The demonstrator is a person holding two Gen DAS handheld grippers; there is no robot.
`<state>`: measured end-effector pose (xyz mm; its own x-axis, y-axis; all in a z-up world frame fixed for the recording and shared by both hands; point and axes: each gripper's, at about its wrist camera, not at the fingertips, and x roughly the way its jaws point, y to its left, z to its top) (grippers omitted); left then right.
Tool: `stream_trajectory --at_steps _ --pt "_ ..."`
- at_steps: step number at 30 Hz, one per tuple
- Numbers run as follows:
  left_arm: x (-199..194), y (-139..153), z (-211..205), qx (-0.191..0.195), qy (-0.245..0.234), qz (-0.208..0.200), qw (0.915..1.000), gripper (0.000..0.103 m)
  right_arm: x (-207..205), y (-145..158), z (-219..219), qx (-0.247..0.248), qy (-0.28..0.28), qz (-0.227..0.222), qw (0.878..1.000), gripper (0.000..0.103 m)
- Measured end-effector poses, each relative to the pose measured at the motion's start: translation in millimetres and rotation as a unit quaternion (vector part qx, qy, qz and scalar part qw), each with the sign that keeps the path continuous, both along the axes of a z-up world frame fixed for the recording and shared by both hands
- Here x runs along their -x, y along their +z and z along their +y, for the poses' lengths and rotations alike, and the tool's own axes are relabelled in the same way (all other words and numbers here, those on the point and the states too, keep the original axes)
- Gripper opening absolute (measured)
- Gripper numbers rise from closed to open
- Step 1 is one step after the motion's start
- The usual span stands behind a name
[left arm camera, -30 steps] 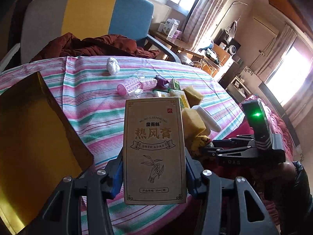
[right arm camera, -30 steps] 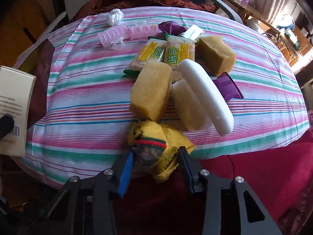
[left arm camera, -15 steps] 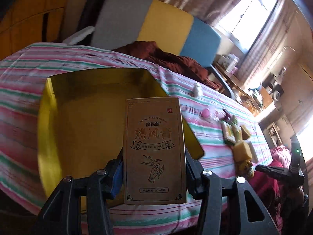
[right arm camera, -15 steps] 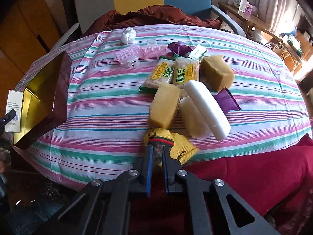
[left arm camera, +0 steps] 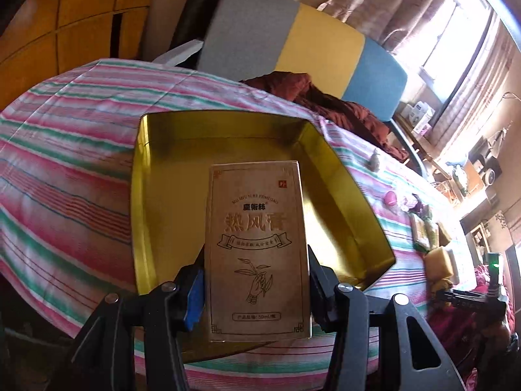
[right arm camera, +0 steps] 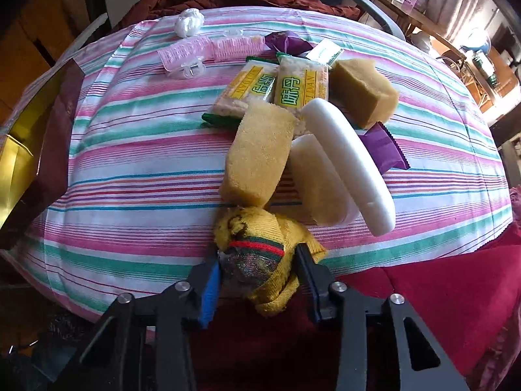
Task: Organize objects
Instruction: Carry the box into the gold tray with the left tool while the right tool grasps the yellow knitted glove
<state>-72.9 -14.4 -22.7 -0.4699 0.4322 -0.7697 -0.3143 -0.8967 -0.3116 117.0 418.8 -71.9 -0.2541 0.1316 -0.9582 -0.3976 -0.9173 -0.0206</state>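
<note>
Lettering on the tan carton (left arm camera: 259,254) reads "MO SHU SI RE FENG GAO" above large gold characters 热风膏, with "50ml" in a small frame at the foot and a drawn hand holding a sprig. Held upright, pinched at both side edges by the left gripper (left arm camera: 255,288), over the open gold tin (left arm camera: 342,195) on the striped tablecloth (left arm camera: 75,169). Two snack packets (right arm camera: 275,89) bearing yellow bands, partly legible as "LOAN". Beside them three tan sponges (right arm camera: 257,153), a white oblong case (right arm camera: 346,166) and purple wrappers (right arm camera: 386,151), with pink hair rollers (right arm camera: 208,50) and a white crumpled wad (right arm camera: 189,22) farther back. At the near table edge, a yellow sock (right arm camera: 260,254) with red and green bands, flanked closely by the right gripper (right arm camera: 257,275); jaws parted around it, contact hard to judge. Behind the table, a chair (left arm camera: 302,45) in grey, yellow and blue panels with a rust-brown garment (left arm camera: 329,97) draped on it; curtained bright windows beyond. Compared with half a second ago: tin now fuller and more centred behind the carton; right jaws wider, previously nearly closed.
</note>
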Motion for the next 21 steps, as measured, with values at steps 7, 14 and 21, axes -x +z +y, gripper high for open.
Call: stream_trajectory --at_steps 7,14,21 --pt "4 -9 -7 0.019 0.015 -0.008 0.9997 0.052 -7 54 -43 0.049 0.088 0.083 0.991 0.033" --pt "7 -12 -19 0.033 0.043 -0.021 0.9983 0.053 56 88 -131 0.095 0.190 0.152 0.965 0.033" --pt "0 -9 -36 0.052 0.077 -0.013 0.9956 0.057 145 75 -235 0.130 0.280 0.157 0.938 0.033"
